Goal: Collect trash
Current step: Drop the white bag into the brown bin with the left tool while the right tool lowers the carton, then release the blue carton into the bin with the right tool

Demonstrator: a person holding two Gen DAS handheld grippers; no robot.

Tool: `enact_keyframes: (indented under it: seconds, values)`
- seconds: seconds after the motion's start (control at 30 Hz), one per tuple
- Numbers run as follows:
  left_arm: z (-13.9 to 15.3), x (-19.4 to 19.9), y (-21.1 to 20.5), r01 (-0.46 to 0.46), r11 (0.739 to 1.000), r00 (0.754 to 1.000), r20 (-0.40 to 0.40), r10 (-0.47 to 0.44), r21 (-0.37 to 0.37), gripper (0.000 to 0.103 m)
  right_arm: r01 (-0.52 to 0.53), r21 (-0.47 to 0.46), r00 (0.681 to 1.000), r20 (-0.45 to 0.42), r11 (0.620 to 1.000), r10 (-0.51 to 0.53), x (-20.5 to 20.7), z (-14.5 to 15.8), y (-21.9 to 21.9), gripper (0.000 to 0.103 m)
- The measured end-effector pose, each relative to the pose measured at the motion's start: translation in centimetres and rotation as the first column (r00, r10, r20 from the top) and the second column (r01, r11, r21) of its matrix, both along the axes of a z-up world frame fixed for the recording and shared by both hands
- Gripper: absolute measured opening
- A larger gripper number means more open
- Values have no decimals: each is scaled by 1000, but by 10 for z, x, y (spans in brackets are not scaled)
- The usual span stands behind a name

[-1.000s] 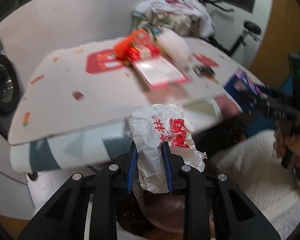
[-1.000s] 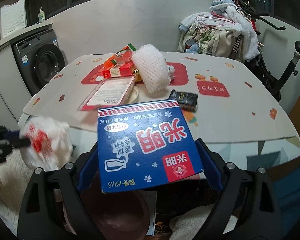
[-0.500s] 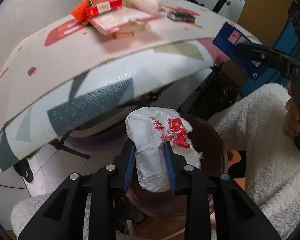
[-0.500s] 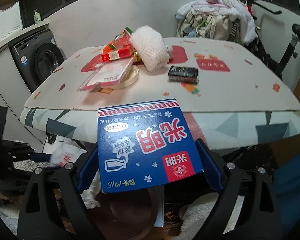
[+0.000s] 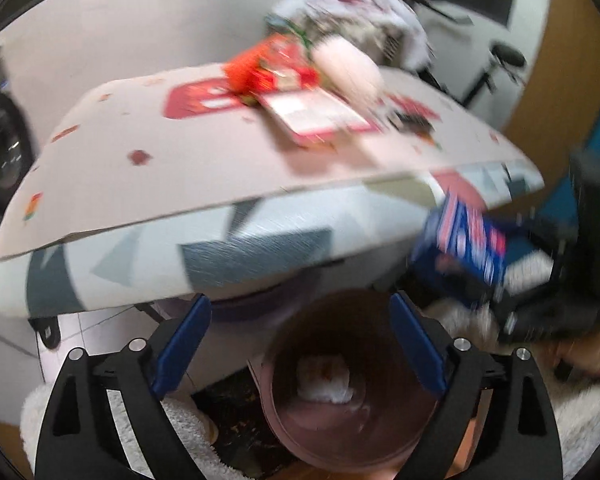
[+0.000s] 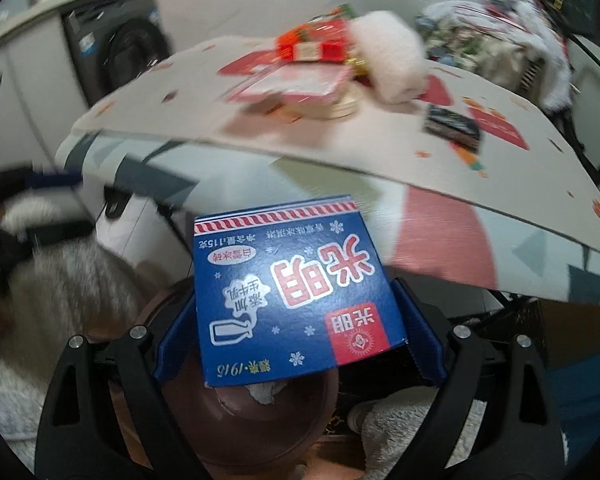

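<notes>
Left gripper (image 5: 300, 344) spread wide, empty, above brown bin (image 5: 380, 436); crumpled wrapper (image 5: 324, 376) inside. Right gripper (image 6: 300, 328) clamped on blue milk carton (image 6: 292, 292), bin rim at 6 o'clock. Risk: wide carton catching rim, tumbling onto rug.

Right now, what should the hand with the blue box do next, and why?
Probably open the right gripper and let the blue ice-cream box drop. It is clamped right above the brown trash bin, whose opening shows just under the box. The left gripper is already open and empty, with a crumpled white wrapper lying inside the bin, so the way looks free.
</notes>
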State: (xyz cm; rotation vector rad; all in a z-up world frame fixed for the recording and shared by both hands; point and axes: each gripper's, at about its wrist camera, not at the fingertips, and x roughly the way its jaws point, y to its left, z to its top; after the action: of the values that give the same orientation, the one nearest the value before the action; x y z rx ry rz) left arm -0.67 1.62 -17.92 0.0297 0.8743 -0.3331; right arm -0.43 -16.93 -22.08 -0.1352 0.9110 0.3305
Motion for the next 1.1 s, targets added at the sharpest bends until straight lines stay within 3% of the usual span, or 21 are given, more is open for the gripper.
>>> enact_keyframes:
  seconds: [0.2, 0.37, 0.87, 1.0, 1.1]
  values:
    - [1, 10, 30, -156, 985, 988, -28, 155, -79, 89, -112, -38, 985, -137, 993, 106, 10, -38, 30, 86]
    - [-3, 11, 40, -190, 977, 982, -45, 186, -96, 89, -169, -83, 964, -220, 982, 147, 16, -65, 50, 84]
    - [-7, 13, 38, -176, 981, 984, -50, 173, -80, 89, -195, -93, 945, -286, 976, 161, 15, -81, 59, 85]
    - [-7, 13, 38, -177, 981, 984, -50, 173, -78, 89, -189, -90, 947, -281, 978, 157, 17, -81, 58, 93]
    - [-8, 14, 37, -179, 981, 983, -55, 175, -76, 89, -171, -78, 953, -268, 982, 144, 18, -78, 54, 94]
